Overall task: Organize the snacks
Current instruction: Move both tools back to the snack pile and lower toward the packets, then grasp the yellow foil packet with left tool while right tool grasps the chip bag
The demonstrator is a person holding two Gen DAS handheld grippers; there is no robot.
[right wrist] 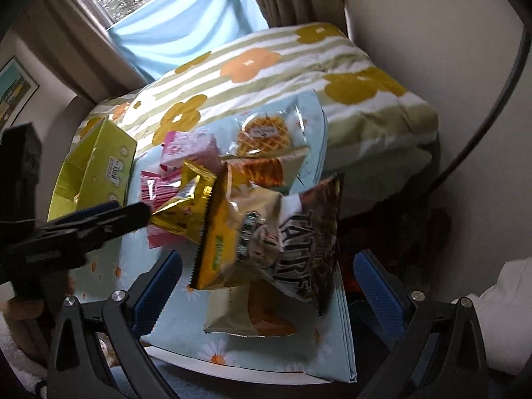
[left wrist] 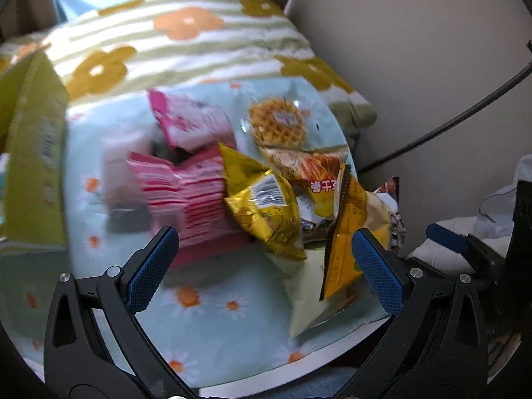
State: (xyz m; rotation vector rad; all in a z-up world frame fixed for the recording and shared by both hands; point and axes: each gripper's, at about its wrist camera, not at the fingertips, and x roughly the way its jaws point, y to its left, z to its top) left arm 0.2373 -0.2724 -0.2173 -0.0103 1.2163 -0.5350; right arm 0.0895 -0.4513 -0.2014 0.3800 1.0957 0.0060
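A heap of snack packets lies on a small table with a pale blue daisy cloth [left wrist: 212, 302]. In the left wrist view I see pink packets [left wrist: 196, 206], a gold foil packet [left wrist: 266, 209], a waffle packet [left wrist: 279, 126] and a yellow packet [left wrist: 342, 256]. My left gripper [left wrist: 262, 266] is open just in front of the heap, empty. In the right wrist view my right gripper [right wrist: 266, 282] is open over the near side of the heap, above a dark lettered bag [right wrist: 306, 242] and a yellow packet [right wrist: 216, 242]. The left gripper also shows there [right wrist: 99, 222] at the left.
An open yellow-green carton [right wrist: 93, 173] stands at the table's left edge, also in the left wrist view [left wrist: 36, 166]. A folded flower-print quilt [right wrist: 266, 66] lies behind the table. A wall and a dark cable [left wrist: 449, 123] are to the right. A curtained window [right wrist: 166, 6] is beyond.
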